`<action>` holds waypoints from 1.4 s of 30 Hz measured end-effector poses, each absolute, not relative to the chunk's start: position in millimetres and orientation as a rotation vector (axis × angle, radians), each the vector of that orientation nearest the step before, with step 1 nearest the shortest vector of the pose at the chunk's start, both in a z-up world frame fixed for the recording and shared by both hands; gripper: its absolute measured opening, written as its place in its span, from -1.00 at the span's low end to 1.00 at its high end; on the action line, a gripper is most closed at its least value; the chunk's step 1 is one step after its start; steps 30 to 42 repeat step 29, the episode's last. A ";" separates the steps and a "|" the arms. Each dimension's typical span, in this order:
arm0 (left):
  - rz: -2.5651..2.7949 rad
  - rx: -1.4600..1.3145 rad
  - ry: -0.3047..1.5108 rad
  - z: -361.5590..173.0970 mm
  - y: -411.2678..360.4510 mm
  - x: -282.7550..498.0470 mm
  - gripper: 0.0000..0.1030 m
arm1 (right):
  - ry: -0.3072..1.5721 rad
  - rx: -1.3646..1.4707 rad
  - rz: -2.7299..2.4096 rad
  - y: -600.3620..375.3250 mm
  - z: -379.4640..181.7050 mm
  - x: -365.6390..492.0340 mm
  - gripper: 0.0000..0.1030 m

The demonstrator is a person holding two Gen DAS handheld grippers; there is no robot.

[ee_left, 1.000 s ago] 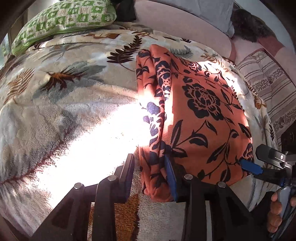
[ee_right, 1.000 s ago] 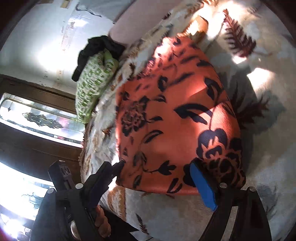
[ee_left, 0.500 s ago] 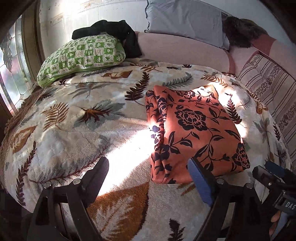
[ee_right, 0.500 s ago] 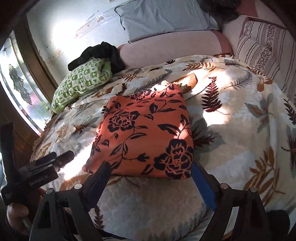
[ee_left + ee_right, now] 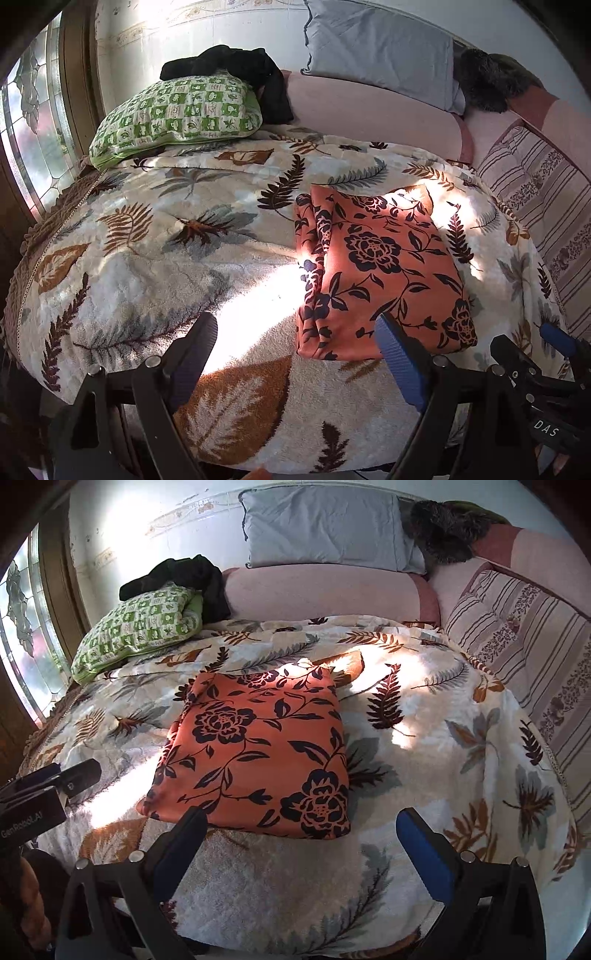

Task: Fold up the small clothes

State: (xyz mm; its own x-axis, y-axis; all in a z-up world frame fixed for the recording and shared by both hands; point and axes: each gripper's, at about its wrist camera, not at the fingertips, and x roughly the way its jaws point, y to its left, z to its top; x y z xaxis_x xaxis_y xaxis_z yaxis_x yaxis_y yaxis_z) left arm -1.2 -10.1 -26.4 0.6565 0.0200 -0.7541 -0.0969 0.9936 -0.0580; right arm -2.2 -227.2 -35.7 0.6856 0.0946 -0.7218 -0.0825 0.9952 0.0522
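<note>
- A folded orange cloth (image 5: 255,753) lies on a leaf-print blanket (image 5: 443,760) by a green pillow (image 5: 136,631) and window (image 5: 26,133).
- The left gripper (image 5: 295,354), marked "GenRoboAI" in the right wrist view, and right gripper (image 5: 299,842), marked "DAS", both gape empty.

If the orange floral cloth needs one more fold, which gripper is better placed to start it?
Probably the left gripper: its open jaws frame the orange cloth's layered near corner. The right gripper sits farther off.

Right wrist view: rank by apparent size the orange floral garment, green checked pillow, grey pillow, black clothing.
1. orange floral garment, though it lies nearest the camera
2. grey pillow
3. green checked pillow
4. black clothing
</note>
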 end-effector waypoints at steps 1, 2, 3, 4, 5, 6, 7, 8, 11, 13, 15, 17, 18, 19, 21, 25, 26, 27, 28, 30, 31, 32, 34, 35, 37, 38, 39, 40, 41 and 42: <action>0.065 -0.096 0.851 -25.4 -11.1 -1.6 0.70 | 0.809 0.009 0.093 -226.4 -34.0 -2.1 1.00; 0.060 -0.097 0.850 -24.3 -11.7 -1.8 0.70 | 0.806 0.007 0.088 -226.1 -32.5 -2.3 1.00; 0.055 -0.100 0.849 -23.0 -12.2 -2.1 0.70 | 0.804 0.005 0.083 -225.5 -31.2 -2.8 1.00; 0.052 -0.101 0.850 -21.7 -12.2 -2.1 0.70 | 0.803 0.002 0.079 -225.8 -30.2 -2.4 1.00; 0.047 -0.099 0.850 -20.2 -12.8 -1.8 0.70 | 0.803 0.002 0.075 -226.6 -29.4 -2.3 1.00; 0.043 -0.095 0.847 -18.5 -13.8 -1.5 0.70 | 0.802 0.004 0.074 -227.5 -28.5 -2.3 1.00; 0.041 -0.093 0.843 -17.1 -14.3 -1.4 0.70 | 0.801 0.005 0.073 -228.3 -27.3 -1.8 1.00; 0.041 -0.095 0.842 -15.9 -14.4 -0.8 0.70 | 0.799 0.005 0.073 -229.0 -25.9 -1.9 1.00; 0.042 -0.094 0.841 -13.1 -15.8 0.2 0.77 | 0.797 0.005 0.074 -229.9 -23.2 -1.6 1.00; 0.042 -0.085 0.838 -11.1 -17.4 0.5 0.80 | 0.795 -0.003 0.074 -229.5 -22.1 -1.7 1.00; 0.037 -0.083 0.838 -10.2 -17.7 0.8 0.85 | 0.799 -0.003 0.076 -228.8 -22.5 -1.2 1.00; 0.029 -0.086 0.838 -9.7 -18.2 1.3 0.87 | 0.798 -0.004 0.079 -228.1 -22.3 -1.0 1.00; 0.025 -0.084 0.838 -9.6 -19.0 1.6 0.88 | 0.798 -0.003 0.082 -227.8 -22.6 -0.9 1.00; 0.022 -0.083 0.839 -9.5 -19.6 1.8 0.88 | 0.800 -0.004 0.085 -227.8 -22.8 -0.5 1.00; 0.016 -0.079 0.835 -8.6 -20.6 2.0 0.88 | 0.800 -0.008 0.088 -226.7 -23.2 -0.8 1.00; 0.002 -0.096 0.824 -6.8 -19.5 0.6 0.97 | 0.807 -0.004 0.092 -226.9 -25.5 0.2 1.00; 0.002 -0.099 0.819 -6.2 -19.0 0.3 1.00 | 0.808 -0.004 0.093 -227.1 -26.1 0.7 1.00; 0.005 -0.094 0.818 -5.8 -19.6 0.9 1.00 | 0.809 -0.004 0.093 -227.3 -26.6 1.1 1.00; 0.003 -0.091 0.818 -5.8 -19.7 1.6 1.00 | 0.810 -0.003 0.094 -227.8 -26.8 1.7 1.00; 0.002 -0.094 0.819 -5.7 -19.2 2.4 1.00 | 0.809 -0.003 0.094 -227.7 -26.8 1.7 1.00; 0.002 -0.094 0.819 -5.7 -19.2 2.4 1.00 | 0.809 -0.003 0.094 -227.7 -26.8 1.7 1.00; 0.002 -0.094 0.819 -5.7 -19.2 2.4 1.00 | 0.809 -0.003 0.094 -227.7 -26.8 1.7 1.00; 0.002 -0.094 0.819 -5.7 -19.2 2.4 1.00 | 0.809 -0.003 0.094 -227.7 -26.8 1.7 1.00; 0.002 -0.094 0.819 -5.7 -19.2 2.4 1.00 | 0.809 -0.003 0.094 -227.7 -26.8 1.7 1.00; 0.002 -0.094 0.819 -5.7 -19.2 2.4 1.00 | 0.809 -0.003 0.094 -227.7 -26.8 1.7 1.00; 0.002 -0.094 0.819 -5.7 -19.2 2.4 1.00 | 0.809 -0.003 0.094 -227.7 -26.8 1.7 1.00; 0.002 -0.094 0.819 -5.7 -19.2 2.4 1.00 | 0.809 -0.003 0.094 -227.7 -26.8 1.7 1.00; 0.002 -0.094 0.819 -5.7 -19.2 2.4 1.00 | 0.809 -0.003 0.094 -227.7 -26.8 1.7 1.00; 0.002 -0.094 0.819 -5.7 -19.2 2.4 1.00 | 0.809 -0.003 0.094 -227.7 -26.8 1.7 1.00; 0.002 -0.094 0.819 -5.7 -19.2 2.4 1.00 | 0.809 -0.003 0.094 -227.7 -26.8 1.7 1.00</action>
